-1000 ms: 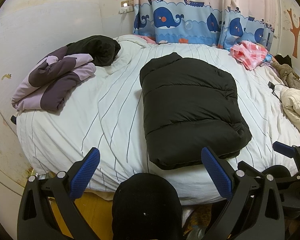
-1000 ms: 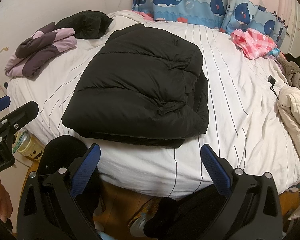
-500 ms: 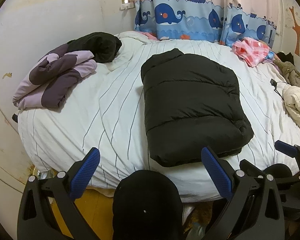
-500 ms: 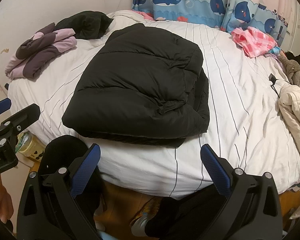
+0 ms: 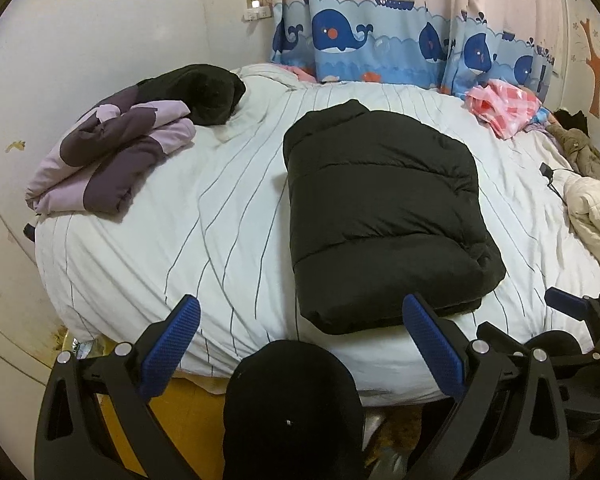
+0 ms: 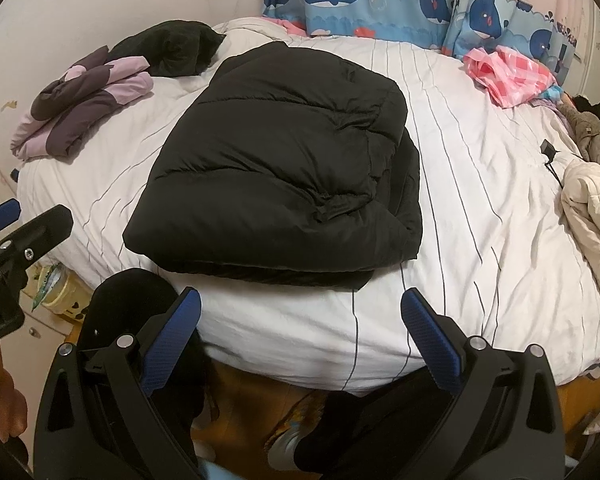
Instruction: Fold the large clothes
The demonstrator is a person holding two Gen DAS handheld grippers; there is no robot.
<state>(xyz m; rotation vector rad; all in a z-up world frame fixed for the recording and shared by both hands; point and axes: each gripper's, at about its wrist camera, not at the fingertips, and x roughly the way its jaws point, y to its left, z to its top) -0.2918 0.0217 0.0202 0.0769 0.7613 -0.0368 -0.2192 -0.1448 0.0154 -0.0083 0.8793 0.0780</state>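
Black puffer jacket (image 6: 276, 156) folded mid-bed (image 6: 480, 216), near front edge, just beyond both claws: left claw (image 5: 300, 332), right claw (image 6: 300, 320), spread, empty. Purple jacket (image 5: 108, 160) at left edge; cream coat (image 6: 592, 216) at right.

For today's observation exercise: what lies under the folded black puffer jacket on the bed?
The black puffer jacket rests directly on the white striped bedsheet, which shows all around it. Its own folded lower layers peek out at the near edge. Whatever lies beneath is covered.
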